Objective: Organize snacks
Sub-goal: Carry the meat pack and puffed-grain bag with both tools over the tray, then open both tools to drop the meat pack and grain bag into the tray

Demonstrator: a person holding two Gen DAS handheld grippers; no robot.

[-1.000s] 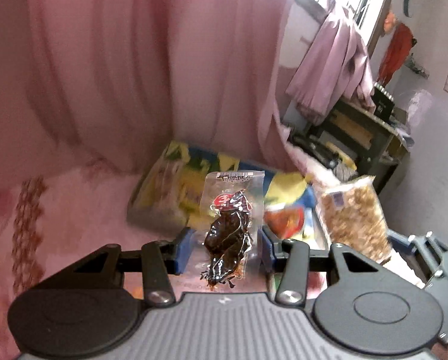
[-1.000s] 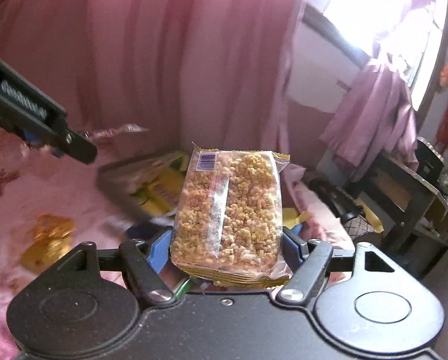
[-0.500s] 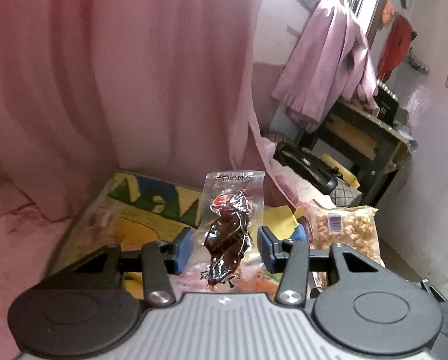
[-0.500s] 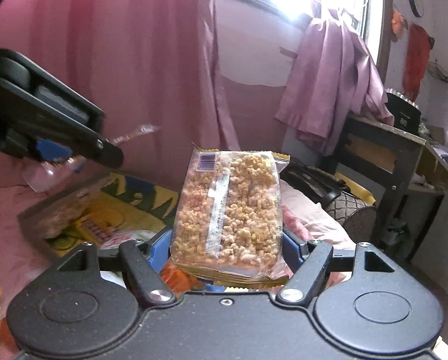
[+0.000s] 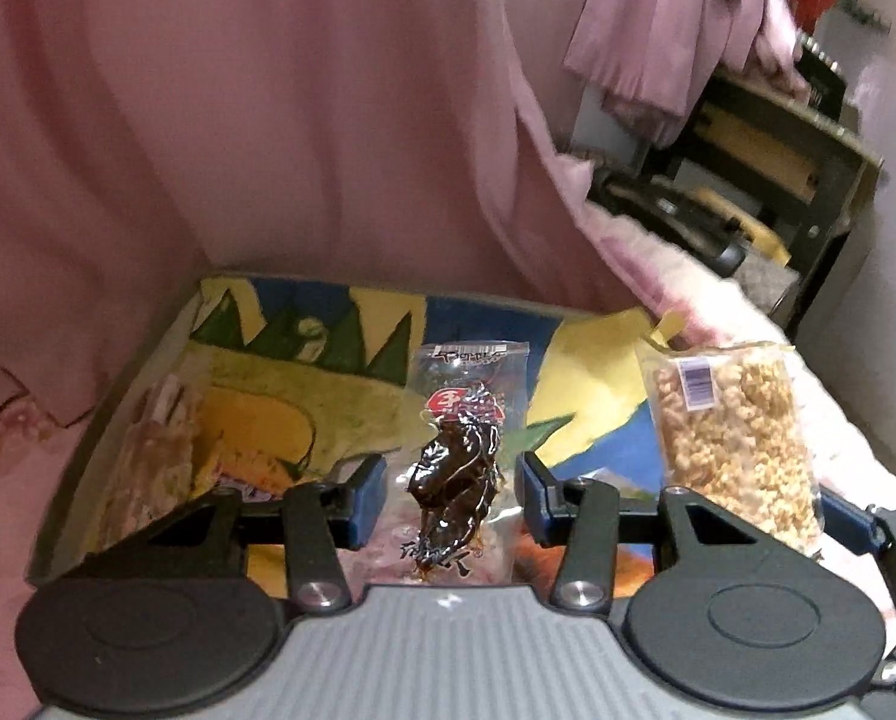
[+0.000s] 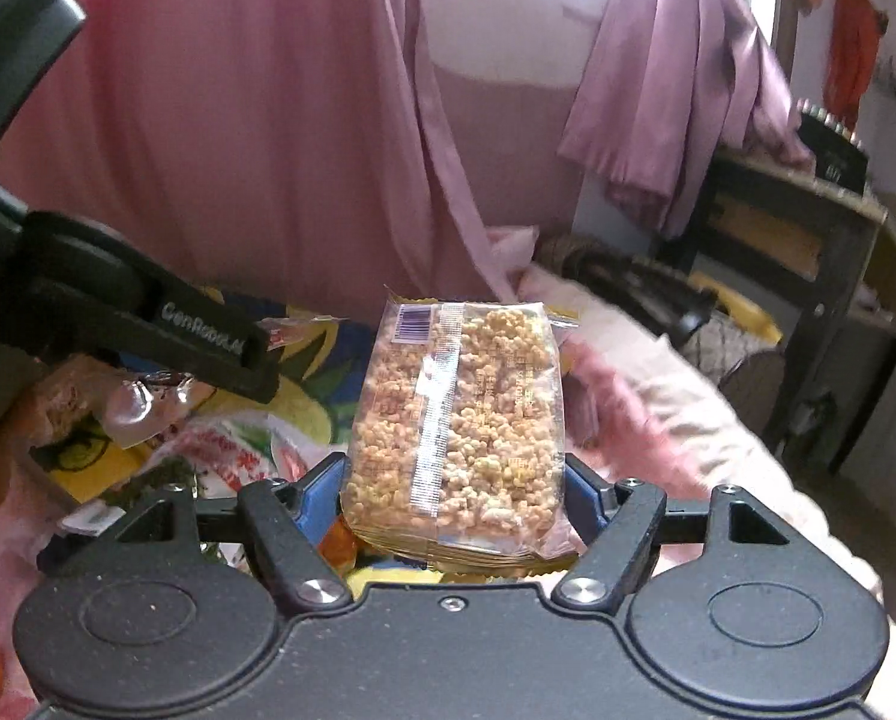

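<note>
My left gripper (image 5: 451, 474) is shut on a clear packet with a dark brown snack (image 5: 457, 468) inside, held upright. Under it lies an open box (image 5: 303, 324) with a yellow, blue and green printed lining. My right gripper (image 6: 457, 486) is shut on a clear pack of puffed grain bars (image 6: 457, 414), also upright. In the left wrist view that pack (image 5: 730, 438) hangs over the box's right side. In the right wrist view the left gripper (image 6: 207, 348) reaches in from the left, over the box (image 6: 309, 360).
Inside the box lie a beige packet (image 5: 153, 450) at the left and a red-and-white packet (image 6: 231, 450). A pink curtain (image 5: 267, 120) hangs just behind the box. Pink bedding (image 6: 658, 396) lies to the right, with a dark table (image 6: 808, 240) beyond.
Both grippers have moved forward and a little down, and they now hang over the box, which fills more of both views. Both grips are unchanged.
</note>
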